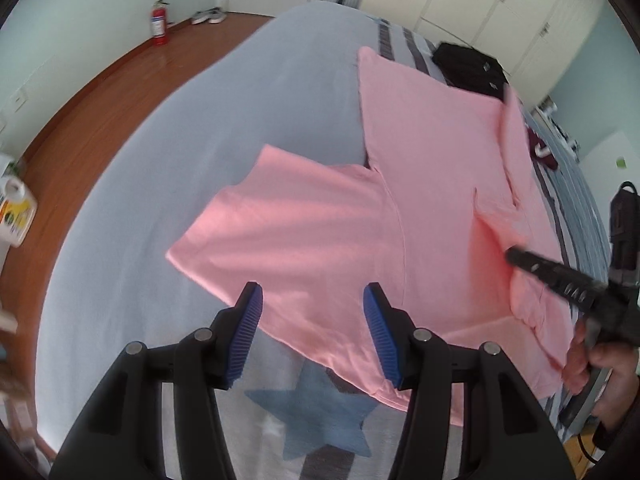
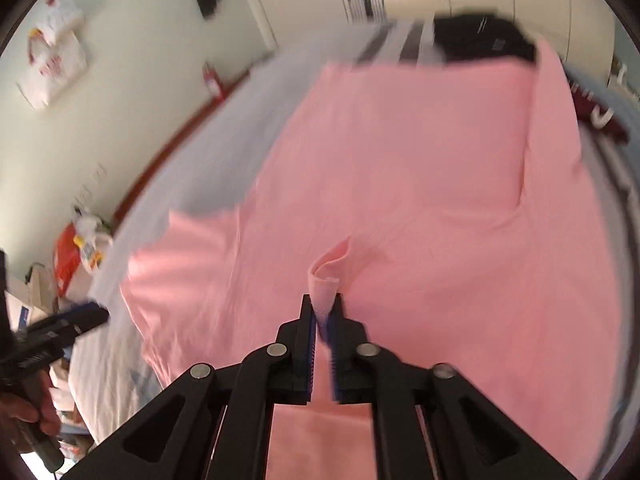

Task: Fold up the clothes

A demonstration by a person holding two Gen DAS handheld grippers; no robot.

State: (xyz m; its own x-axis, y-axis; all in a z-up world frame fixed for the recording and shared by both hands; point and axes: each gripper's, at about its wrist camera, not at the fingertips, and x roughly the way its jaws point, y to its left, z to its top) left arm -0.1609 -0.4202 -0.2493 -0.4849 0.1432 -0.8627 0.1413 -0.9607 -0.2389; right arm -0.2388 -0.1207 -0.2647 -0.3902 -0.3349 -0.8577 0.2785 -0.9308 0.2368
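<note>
Pinching pink shirt edge, right gripper.

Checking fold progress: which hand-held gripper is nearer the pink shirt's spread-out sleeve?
Left. The left hand-held gripper hovers open just above that sleeve; the right hand-held gripper is across the pink shirt, pinching cloth from the other side.

Your shirt lies spread on the bed; a dark garment sits behind it, the floor left.

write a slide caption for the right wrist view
Right gripper pinches a fold of the pink shirt spread on the bed.
</note>
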